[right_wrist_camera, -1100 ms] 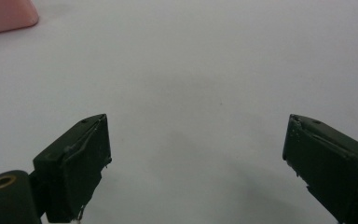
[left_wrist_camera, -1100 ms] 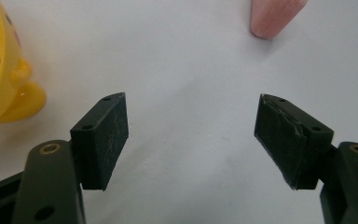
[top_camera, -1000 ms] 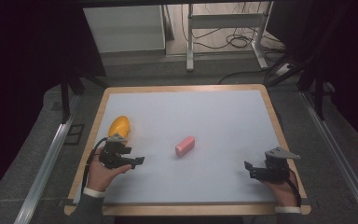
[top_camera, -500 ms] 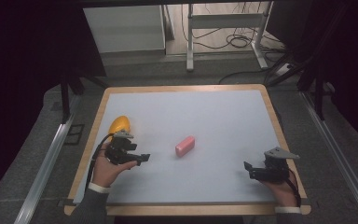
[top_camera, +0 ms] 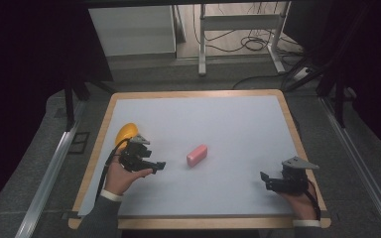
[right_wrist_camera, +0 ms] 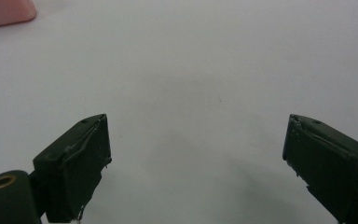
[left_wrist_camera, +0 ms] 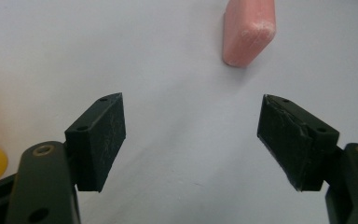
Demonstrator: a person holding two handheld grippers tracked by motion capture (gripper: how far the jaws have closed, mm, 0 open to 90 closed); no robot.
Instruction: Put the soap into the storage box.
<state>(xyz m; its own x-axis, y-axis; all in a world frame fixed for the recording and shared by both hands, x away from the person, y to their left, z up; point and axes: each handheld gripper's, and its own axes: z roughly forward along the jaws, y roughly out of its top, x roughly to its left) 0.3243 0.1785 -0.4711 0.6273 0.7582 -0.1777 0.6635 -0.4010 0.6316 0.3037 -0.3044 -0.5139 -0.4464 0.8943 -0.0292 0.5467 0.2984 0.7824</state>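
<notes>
Pink eraser-like block (top_camera: 197,155) sits near the middle of my pale tabletop (top_camera: 228,124), lying flat and untouched. My left tongs (top_camera: 156,166) point at it from its left; the jaws have just been opening and stand wide with nothing between them. A yellow thing (top_camera: 126,133) lies just beyond that hand. My right tongs (top_camera: 265,179), wide too and empty, hang at the near right corner, well apart from the block.

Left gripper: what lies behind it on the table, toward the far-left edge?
A yellow rounded object sits just behind the left gripper, on the pale table. Its near part is covered by the gripper body, so whether they touch can't be told.
</notes>
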